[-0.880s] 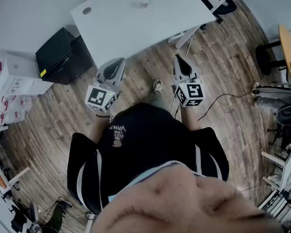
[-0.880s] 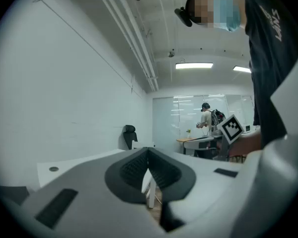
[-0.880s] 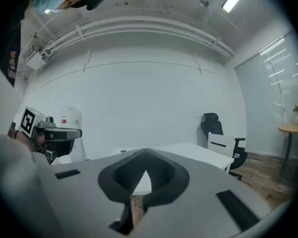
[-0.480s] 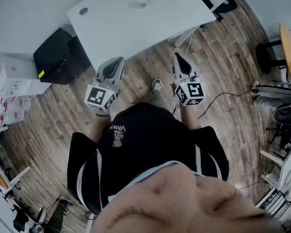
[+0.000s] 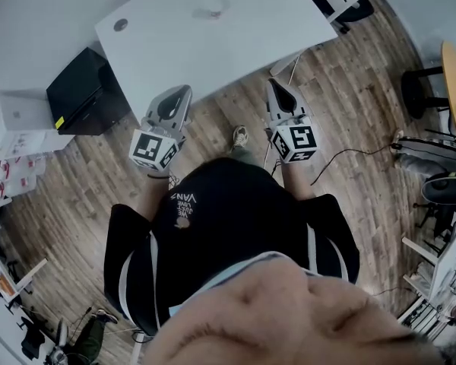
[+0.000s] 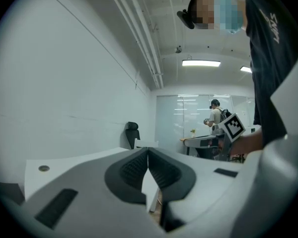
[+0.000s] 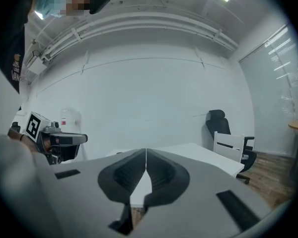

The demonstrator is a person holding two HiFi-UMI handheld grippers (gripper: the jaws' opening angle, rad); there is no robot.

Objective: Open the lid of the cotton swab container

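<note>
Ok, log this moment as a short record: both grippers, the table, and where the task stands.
left gripper: shut, nothing between the jaws
right gripper: shut, nothing between the jaws
position: both held over the wooden floor, pointing toward the table
table: white, in front of the person; one small pale item on it, too small to identify
task: not begun; neither gripper touches anything
</note>
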